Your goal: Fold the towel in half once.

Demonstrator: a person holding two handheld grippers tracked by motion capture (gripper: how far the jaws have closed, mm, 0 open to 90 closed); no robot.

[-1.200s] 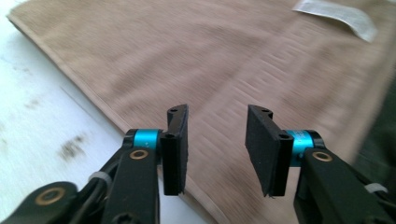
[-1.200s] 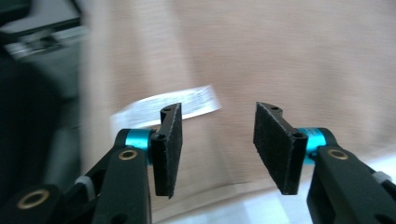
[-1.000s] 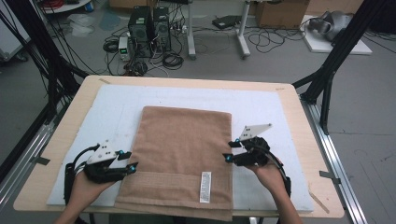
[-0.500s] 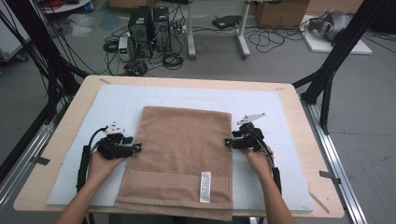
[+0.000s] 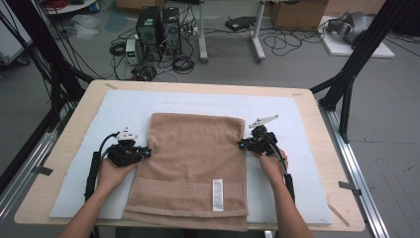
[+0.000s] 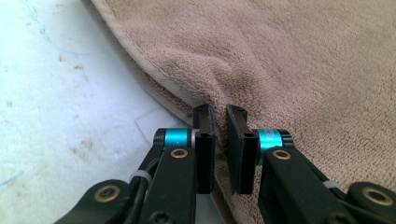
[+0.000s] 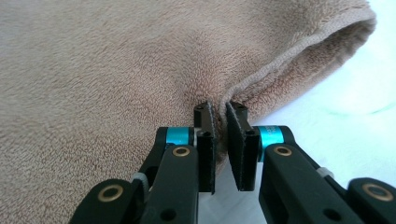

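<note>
High view: the towel (image 5: 190,168) is laid lengthwise on the table mat (image 5: 297,119), its side edges freshly pinched by the closing left gripper (image 5: 146,150) and right gripper (image 5: 241,145), one opposite the other.

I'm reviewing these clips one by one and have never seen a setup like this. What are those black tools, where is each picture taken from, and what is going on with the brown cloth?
A person sits at a table and holds a hand tool with two black jaws in each hand. The wide picture comes from a fixed camera above, looking forward and down. The two close pictures come from small cameras riding on the tools, looking along their jaws.

On the pale mat lies a folded brown towel with a white care label.

The left gripper has just closed its jaws on the towel's left edge, puckering the cloth between them. The right gripper has just closed on the right edge's hem the same way. Both pinch about midway along the sides, possibly to fold or lift it.
</note>
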